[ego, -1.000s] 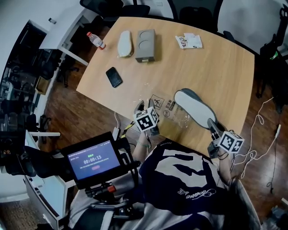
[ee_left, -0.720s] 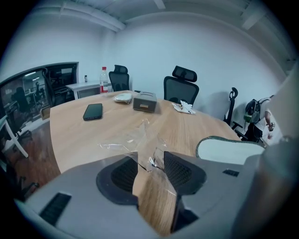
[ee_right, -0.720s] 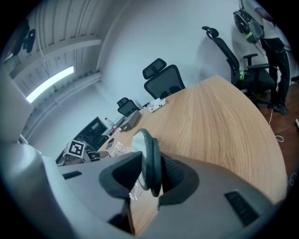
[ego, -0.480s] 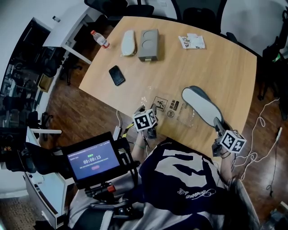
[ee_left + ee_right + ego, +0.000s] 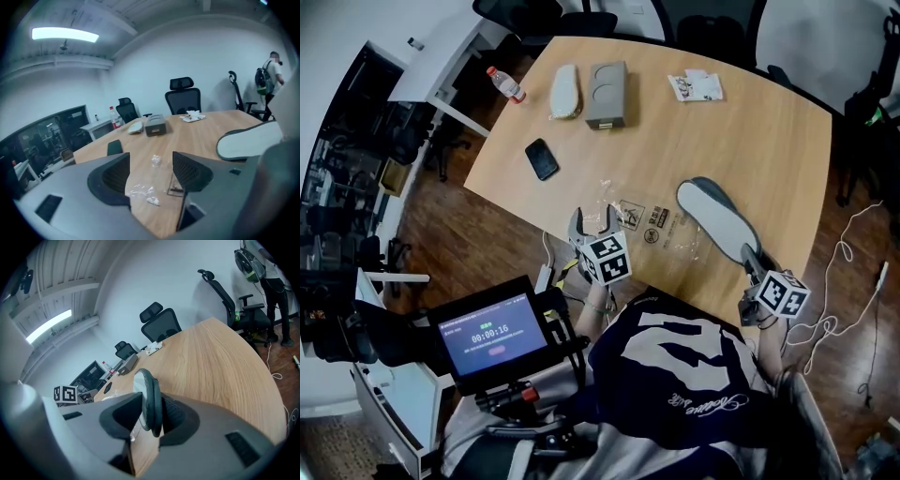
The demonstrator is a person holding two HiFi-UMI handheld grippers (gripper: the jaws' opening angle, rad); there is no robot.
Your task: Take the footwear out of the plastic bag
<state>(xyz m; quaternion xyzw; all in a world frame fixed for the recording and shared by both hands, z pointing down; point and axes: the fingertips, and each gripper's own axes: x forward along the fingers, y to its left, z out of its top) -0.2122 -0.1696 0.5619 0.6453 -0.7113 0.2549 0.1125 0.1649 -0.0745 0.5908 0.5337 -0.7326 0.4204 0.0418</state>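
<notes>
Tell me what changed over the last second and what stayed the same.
The left gripper has just been opening its jaws and has lifted off the plastic bag, letting it go; nothing is between them now. The bag lies on the table. Unchanged: the right gripper stays shut on the heel of the slipper, and the phone has not moved.

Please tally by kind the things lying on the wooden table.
Slippers: 2 (grey-rimmed slipper, pale slipper)
Clear plastic bag: 1
Black phone: 1
Grey box: 1
Pile of white printed packets: 1
Total: 6
</notes>
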